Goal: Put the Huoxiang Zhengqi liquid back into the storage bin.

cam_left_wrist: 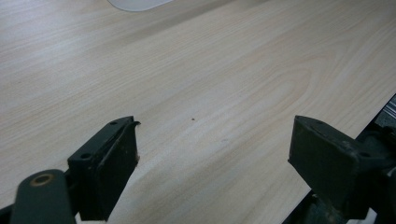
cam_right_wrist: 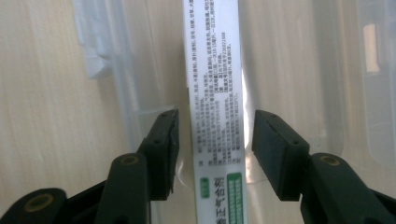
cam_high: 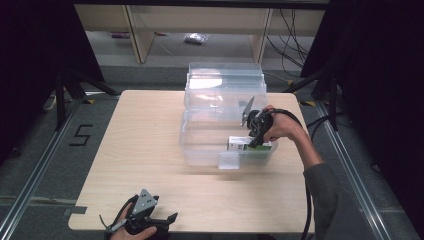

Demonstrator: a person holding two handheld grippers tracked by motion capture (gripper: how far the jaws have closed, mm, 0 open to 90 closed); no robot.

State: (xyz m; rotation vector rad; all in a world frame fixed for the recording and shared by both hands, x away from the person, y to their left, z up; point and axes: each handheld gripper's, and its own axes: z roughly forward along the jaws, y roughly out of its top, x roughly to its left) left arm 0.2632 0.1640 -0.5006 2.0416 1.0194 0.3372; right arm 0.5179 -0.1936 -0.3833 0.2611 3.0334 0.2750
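The right gripper (cam_high: 256, 131) hangs over the near right part of a clear bin (cam_high: 200, 150) that stands toward the far right of the bench (cam_high: 140, 150), its lid (cam_high: 225, 82) tipped back behind it so the inside is free to reach. In the right gripper view a white and green box (cam_right_wrist: 215, 93) lies along the bin floor between the jaws, which stand part open with a gap showing on each side, so the pads do not press on it. Judging by that, the box is set down in the bin, close to the near wall, and the grip is off it; the jaws straddle it lengthwise, which would let the hand lift straight up without knocking it. The left gripper (cam_high: 150, 220) rests at the near edge of the bench, well apart from the bin, jaws wide and empty above bare wood, seemingly parked out of the way.
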